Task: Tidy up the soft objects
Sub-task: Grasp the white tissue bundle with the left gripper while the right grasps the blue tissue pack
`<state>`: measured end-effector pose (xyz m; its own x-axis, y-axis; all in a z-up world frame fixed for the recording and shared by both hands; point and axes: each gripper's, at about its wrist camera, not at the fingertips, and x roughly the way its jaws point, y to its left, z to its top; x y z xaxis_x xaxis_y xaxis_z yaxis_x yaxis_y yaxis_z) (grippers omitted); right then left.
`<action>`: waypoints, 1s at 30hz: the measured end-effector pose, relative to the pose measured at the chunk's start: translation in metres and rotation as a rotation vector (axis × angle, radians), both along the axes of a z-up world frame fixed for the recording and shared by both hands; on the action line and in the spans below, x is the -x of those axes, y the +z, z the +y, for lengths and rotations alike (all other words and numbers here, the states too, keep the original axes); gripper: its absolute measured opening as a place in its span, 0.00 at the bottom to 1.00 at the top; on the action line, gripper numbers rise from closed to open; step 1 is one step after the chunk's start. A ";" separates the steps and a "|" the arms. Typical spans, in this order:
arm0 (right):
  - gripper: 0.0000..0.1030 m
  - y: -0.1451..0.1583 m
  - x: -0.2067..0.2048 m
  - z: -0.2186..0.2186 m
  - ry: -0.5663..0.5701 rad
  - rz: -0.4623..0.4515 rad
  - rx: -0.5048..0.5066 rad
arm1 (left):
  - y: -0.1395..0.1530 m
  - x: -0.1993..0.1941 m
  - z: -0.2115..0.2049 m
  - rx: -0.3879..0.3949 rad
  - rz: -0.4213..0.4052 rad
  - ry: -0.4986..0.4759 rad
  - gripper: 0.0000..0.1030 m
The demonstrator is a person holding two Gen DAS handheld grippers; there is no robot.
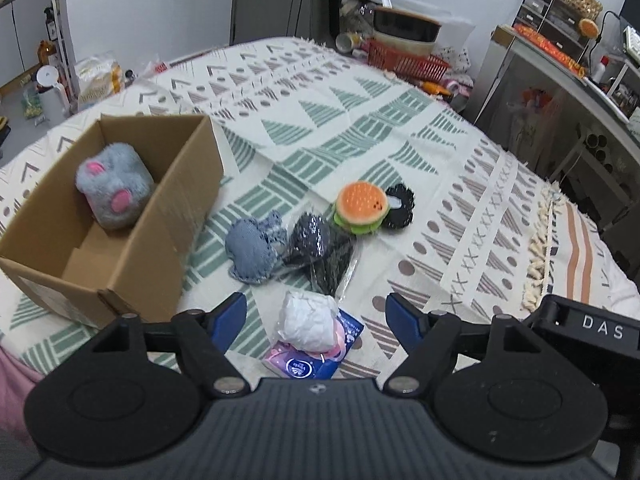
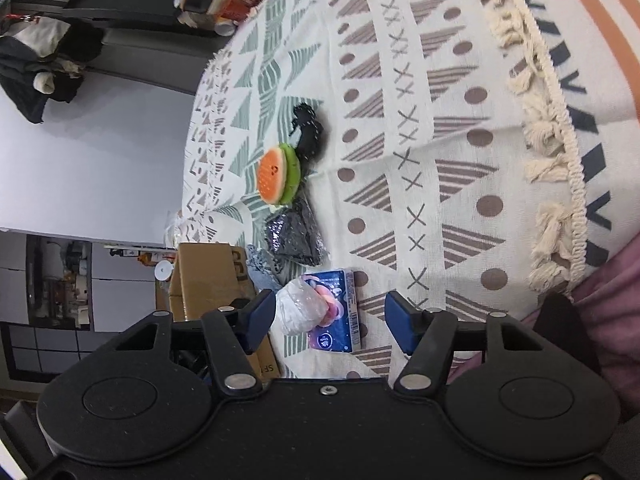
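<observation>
Both grippers, left gripper (image 1: 316, 316) and right gripper (image 2: 330, 316), gape wide over a patterned tablecloth (image 1: 360, 120) in a cluttered room.

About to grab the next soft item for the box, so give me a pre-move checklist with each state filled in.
1. Left gripper open and empty: ok.
2. Right gripper open and empty: ok.
3. White wrapped bundle lies between the left fingers' line, resting on the tissue pack: ok.
4. Cardboard box open with room beside the grey plush: ok.
5. Denim toy, black pouch, burger toy apart from the bundle: ok.
6. Bundle free of the pack: cannot tell.
</observation>
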<state>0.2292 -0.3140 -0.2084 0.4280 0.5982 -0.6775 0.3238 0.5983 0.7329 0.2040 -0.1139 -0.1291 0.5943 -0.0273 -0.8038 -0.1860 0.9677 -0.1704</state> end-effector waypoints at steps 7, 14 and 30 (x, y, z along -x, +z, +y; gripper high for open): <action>0.56 -0.012 -0.008 0.009 -0.010 0.046 0.017 | -0.028 -0.011 0.008 0.049 0.039 0.039 0.65; 0.50 -0.027 -0.019 0.020 -0.009 0.099 0.025 | -0.054 -0.020 0.015 0.084 0.084 0.064 0.52; 0.50 -0.036 -0.034 0.062 0.065 0.094 0.107 | -0.057 -0.018 0.048 0.144 0.082 0.112 0.42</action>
